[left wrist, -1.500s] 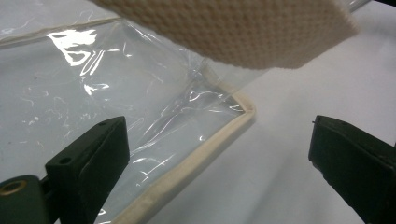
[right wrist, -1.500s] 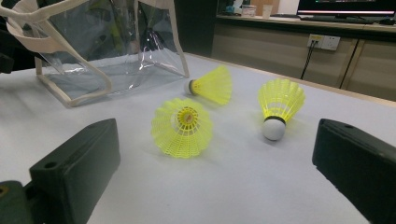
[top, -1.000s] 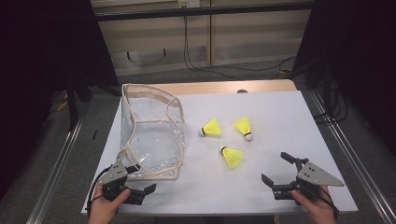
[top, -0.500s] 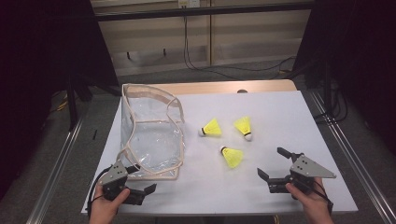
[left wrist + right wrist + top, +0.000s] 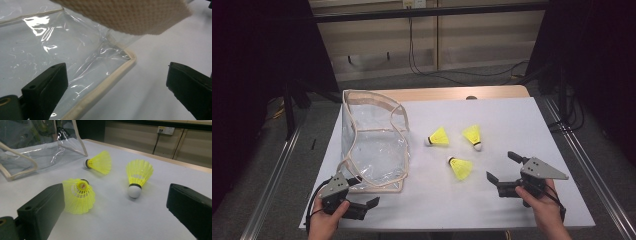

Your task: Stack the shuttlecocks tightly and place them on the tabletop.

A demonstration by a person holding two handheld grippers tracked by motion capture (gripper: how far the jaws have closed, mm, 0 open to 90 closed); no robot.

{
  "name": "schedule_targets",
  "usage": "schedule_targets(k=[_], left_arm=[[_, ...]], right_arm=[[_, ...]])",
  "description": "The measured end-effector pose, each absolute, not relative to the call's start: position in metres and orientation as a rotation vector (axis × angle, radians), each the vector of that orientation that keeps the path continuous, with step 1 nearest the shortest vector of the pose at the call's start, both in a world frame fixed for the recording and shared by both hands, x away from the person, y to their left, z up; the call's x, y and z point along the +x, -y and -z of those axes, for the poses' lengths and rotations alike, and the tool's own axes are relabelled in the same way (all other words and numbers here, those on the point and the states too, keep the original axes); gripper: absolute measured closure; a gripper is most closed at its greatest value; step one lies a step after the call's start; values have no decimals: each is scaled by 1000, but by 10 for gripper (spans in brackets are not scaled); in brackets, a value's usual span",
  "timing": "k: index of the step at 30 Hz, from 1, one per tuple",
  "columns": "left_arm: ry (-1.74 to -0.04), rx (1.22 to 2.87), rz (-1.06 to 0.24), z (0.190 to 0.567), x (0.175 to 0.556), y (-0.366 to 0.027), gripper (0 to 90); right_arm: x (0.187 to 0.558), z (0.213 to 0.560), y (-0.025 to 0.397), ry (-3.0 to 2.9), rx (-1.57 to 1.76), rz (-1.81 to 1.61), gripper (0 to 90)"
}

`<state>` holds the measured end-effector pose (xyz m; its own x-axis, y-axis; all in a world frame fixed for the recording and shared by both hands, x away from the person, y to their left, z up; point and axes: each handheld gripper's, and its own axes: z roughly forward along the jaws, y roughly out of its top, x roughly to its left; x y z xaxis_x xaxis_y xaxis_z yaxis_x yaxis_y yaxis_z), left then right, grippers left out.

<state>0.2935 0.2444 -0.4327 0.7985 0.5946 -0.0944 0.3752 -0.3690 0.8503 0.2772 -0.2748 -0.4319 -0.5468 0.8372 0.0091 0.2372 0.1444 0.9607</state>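
A clear plastic bag with cream fabric trim [image 5: 374, 145] stands on the left half of the white table [image 5: 512, 120], its near corner just ahead of the left gripper [image 5: 362, 195], whose jaws are spread and empty. Three yellow shuttlecocks lie to its right. The nearest yellow shuttlecock [image 5: 460, 168] lies just ahead-left of the released right gripper [image 5: 500, 167], skirt towards it, cork away; the right hand is clearly closer.

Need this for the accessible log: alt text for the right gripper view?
Three yellow plastic shuttlecocks lie on a white table beyond two open black jaws: nearest by the left jaw, one farther back, one to the right with white cork facing the camera. A clear plastic bag with cream trim sits upper left.
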Motion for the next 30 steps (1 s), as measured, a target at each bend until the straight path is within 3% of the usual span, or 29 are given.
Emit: schedule_targets(k=[30], left_arm=[[-718,2003,-276,432,293,-245,33]], right_arm=[[345,422,257,-1952,1148,-1315,36]])
